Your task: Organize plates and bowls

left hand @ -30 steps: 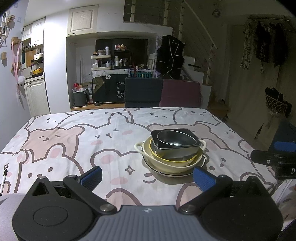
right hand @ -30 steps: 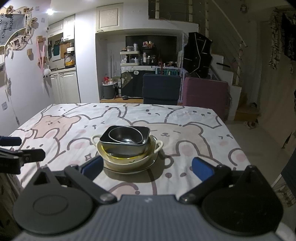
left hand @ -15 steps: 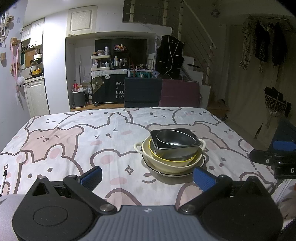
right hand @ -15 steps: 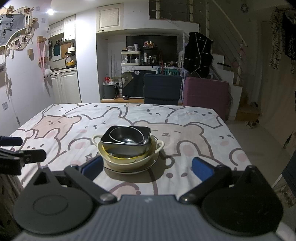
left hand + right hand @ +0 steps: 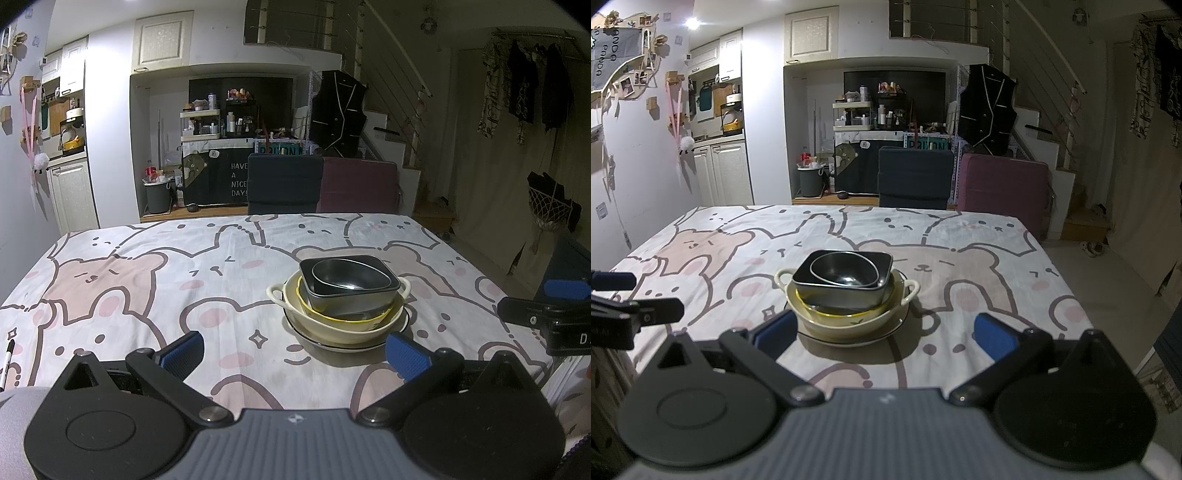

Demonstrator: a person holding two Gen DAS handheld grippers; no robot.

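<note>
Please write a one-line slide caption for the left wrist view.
Open left gripper faces nested bowls stacked on a plate on the bear-print tablecloth.

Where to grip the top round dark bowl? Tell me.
Pinch the round dark bowl by its rim at the side nearest the grippers, coming from above. It nests inside the square dark dish, so only its thin upper edge is exposed. Both grippers, left and right, are open and empty.

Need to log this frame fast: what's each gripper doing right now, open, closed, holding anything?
Left gripper: open, holding nothing, short of the stack of bowls.
Right gripper: open, holding nothing.
</note>
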